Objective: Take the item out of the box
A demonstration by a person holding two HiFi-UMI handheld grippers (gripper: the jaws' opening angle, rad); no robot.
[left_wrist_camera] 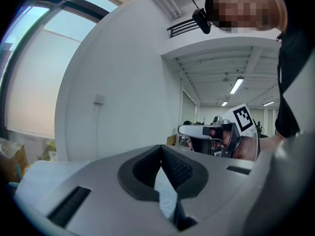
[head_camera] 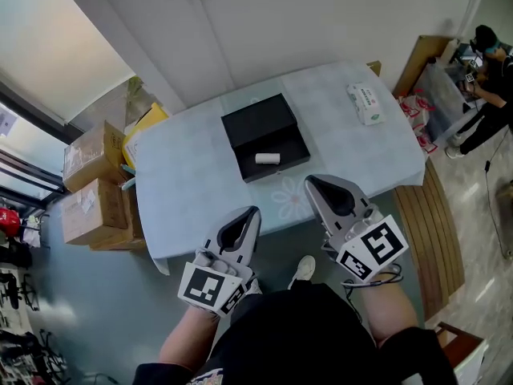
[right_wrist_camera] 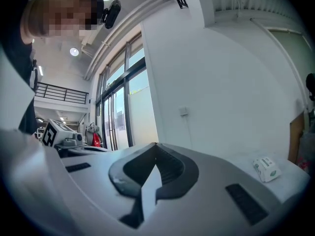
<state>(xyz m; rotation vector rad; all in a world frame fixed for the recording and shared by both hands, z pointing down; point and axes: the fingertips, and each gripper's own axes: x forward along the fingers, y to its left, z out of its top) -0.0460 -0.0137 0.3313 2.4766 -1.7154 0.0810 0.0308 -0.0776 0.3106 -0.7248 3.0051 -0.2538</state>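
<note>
An open black box [head_camera: 264, 138] lies in the middle of the pale table [head_camera: 184, 183], its lid folded back toward the wall. Inside its near tray rests a small white cylinder [head_camera: 268, 158]. My left gripper [head_camera: 249, 212] is held below the table's near edge, jaws shut and empty. My right gripper [head_camera: 313, 182] hovers at the near edge just right of the box, also shut with nothing between its jaws. Both gripper views look up at the white wall; the left gripper view catches the right gripper [left_wrist_camera: 184, 130] from the side.
A white packet [head_camera: 365, 103] lies at the table's far right, also the packet [right_wrist_camera: 266, 168] in the right gripper view. Cardboard boxes [head_camera: 92, 183] are stacked on the floor at left. A wooden bench [head_camera: 433, 231] runs along the right. A person [head_camera: 490, 87] stands at far right.
</note>
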